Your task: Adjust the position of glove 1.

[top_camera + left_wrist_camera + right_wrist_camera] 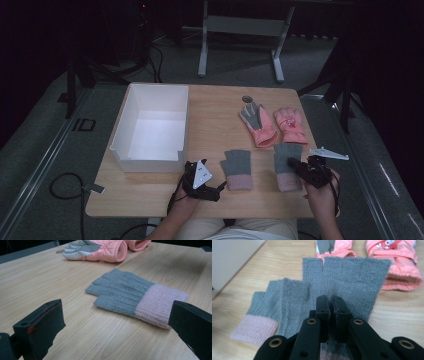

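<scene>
The right claw [331, 315] pinches a grey glove [352, 280]; the left claw [112, 325] gapes; no writing legible.

Both units are built in black. The left claw [221, 187] is topped by a grey three-cornered plate [201, 173] marked with small dark dots; a red mark is seen on the edge of one flat black jaw in the left gripper view. The right claw [331, 305] is carried on black link arms fitted with brass-coloured eyelets [311, 321] and small screw holes. A black cable [173, 198] is trailed from the left unit. Light-coloured clothing [235, 230] is worn.
</scene>
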